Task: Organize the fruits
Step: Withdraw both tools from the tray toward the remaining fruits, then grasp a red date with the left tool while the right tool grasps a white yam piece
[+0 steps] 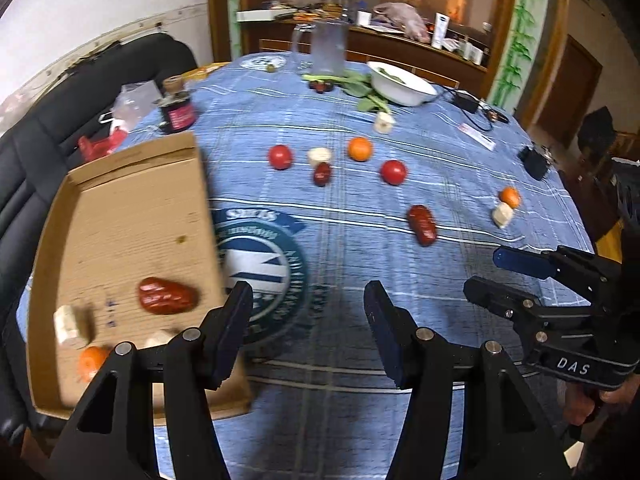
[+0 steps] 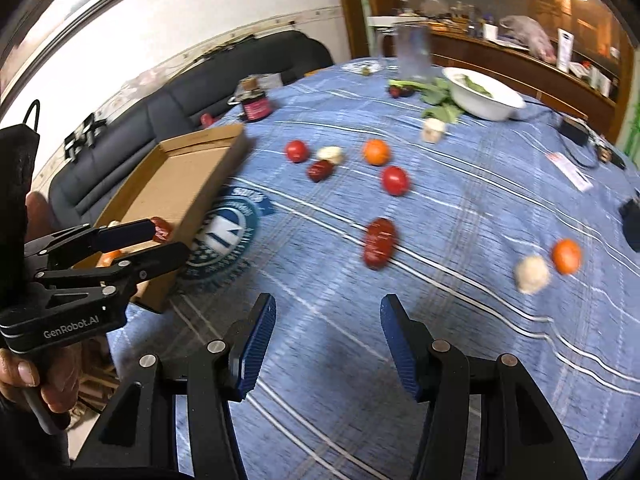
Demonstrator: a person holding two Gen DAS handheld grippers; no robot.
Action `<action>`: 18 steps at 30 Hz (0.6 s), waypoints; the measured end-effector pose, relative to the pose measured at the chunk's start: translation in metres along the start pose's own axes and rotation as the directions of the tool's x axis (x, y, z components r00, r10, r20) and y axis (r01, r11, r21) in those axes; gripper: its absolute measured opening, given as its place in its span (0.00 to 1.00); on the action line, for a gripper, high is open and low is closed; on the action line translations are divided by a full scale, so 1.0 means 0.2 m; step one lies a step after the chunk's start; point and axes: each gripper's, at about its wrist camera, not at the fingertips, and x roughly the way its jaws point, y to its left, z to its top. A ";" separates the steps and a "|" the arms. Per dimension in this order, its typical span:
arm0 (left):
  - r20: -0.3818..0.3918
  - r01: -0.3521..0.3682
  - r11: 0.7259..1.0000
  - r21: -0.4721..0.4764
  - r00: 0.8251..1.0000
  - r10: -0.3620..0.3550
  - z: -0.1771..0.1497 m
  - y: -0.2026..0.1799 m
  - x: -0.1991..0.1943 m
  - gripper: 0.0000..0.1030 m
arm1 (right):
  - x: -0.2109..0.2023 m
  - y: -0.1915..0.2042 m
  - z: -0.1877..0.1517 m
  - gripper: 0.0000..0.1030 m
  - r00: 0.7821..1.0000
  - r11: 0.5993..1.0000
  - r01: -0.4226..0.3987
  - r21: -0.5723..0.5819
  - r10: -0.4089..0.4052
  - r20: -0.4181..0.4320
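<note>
**Operator:** Left wrist view, item one: my left gripper (image 1: pixel 308 320), jaws apart, nothing between them, over the blue striped cloth on the bench (image 1: pixel 400 280). Item two: cardboard tray (image 1: pixel 120 216) at the bench's left edge, holding a red date (image 1: pixel 167 295), a pale fruit chunk (image 1: pixel 70 324) and an orange (image 1: pixel 91 362) near its front corner.

**Checker:** And the loose fruit?

**Operator:** Mid-bench cluster: red tomato (image 1: pixel 280 156), pale chunk (image 1: pixel 320 156) touching a small date (image 1: pixel 322 174), orange (image 1: pixel 360 149), second tomato (image 1: pixel 393 172). Nearer, a large date (image 1: pixel 422 225) lying alone. Far right, a small orange (image 1: pixel 510 197) touching a pale chunk (image 1: pixel 503 215).

**Checker:** Right side?

**Operator:** Right wrist view: my right gripper (image 2: pixel 328 344), jaws apart and empty, above bare cloth. The large date (image 2: pixel 379 243) lies just ahead of it; the orange (image 2: pixel 566 256) and blurred pale chunk (image 2: pixel 531 274) sit to its right. The left gripper (image 2: pixel 160 240) shows at the tray's near corner, held in a hand (image 2: pixel 24 376).

**Checker:** Other stock?

**Operator:** White bowl (image 1: pixel 402 84) with greens beside it, a clear mug (image 1: pixel 328 46) and a dark jar (image 1: pixel 178 106) toward the far side.
</note>
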 end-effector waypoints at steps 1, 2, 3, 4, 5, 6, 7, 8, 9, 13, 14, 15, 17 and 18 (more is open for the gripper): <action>-0.003 0.006 1.000 0.004 1.000 -0.006 0.00 -0.02 0.01 0.55 | -0.01 -0.04 -0.01 0.55 1.000 1.000 0.008 0.010 -0.009 0.003; -0.006 0.015 1.000 0.010 1.000 -0.015 0.01 -0.04 0.01 0.55 | -0.03 -0.07 -0.02 0.55 1.000 1.000 0.017 0.021 -0.017 0.005; -0.007 0.021 1.000 0.014 1.000 -0.021 0.01 -0.06 0.02 0.55 | -0.04 -0.10 -0.03 0.55 1.000 0.999 0.026 0.032 -0.026 0.008; -0.010 0.026 1.000 0.017 1.000 -0.026 0.01 -0.08 0.03 0.55 | -0.05 -0.15 -0.04 0.55 0.999 0.998 0.040 0.047 -0.040 0.012; -0.012 0.034 0.999 0.019 0.999 -0.034 0.02 -0.09 0.04 0.55 | -0.06 -0.18 -0.05 0.55 0.999 0.997 0.048 0.057 -0.049 0.013; -0.015 0.045 0.999 0.022 0.999 -0.045 0.03 -0.12 0.05 0.55 | -0.07 -0.22 -0.06 0.55 0.998 0.996 0.058 0.071 -0.059 0.014; -0.020 0.055 0.998 0.024 0.998 -0.054 0.03 -0.14 0.06 0.55 | -0.08 -0.27 -0.07 0.55 0.997 0.994 0.069 0.090 -0.071 0.017; -0.027 0.063 0.998 0.028 0.998 -0.062 0.04 -0.16 0.08 0.55 | -0.09 -0.30 -0.07 0.55 0.997 0.992 0.077 0.099 -0.079 0.018; -0.030 0.069 0.997 0.031 0.997 -0.068 0.05 -0.17 0.09 0.55 | -0.09 -0.34 -0.08 0.55 0.996 0.990 0.090 0.112 -0.092 0.019; -0.051 0.102 0.994 0.049 0.994 -0.100 0.09 -0.26 0.15 0.55 | -0.10 -0.46 -0.07 0.55 0.991 0.981 0.128 0.143 -0.133 0.028; -0.054 0.109 0.993 0.054 0.993 -0.106 0.09 -0.27 0.17 0.55 | -0.09 -0.49 -0.06 0.55 0.989 0.979 0.138 0.153 -0.143 0.027; -0.063 0.115 0.992 0.057 0.992 -0.112 0.11 -0.29 0.19 0.55 | -0.08 -0.52 -0.06 0.55 0.988 0.977 0.143 0.161 -0.149 0.026; -0.072 0.138 0.989 0.056 0.988 -0.134 0.12 -0.32 0.23 0.55 | -0.05 -0.58 -0.04 0.54 0.987 0.973 0.152 0.174 -0.158 0.021; -0.087 0.148 0.988 0.051 0.986 -0.143 0.13 -0.33 0.27 0.54 | -0.03 -0.61 -0.03 0.54 0.987 0.971 0.157 0.181 -0.162 0.015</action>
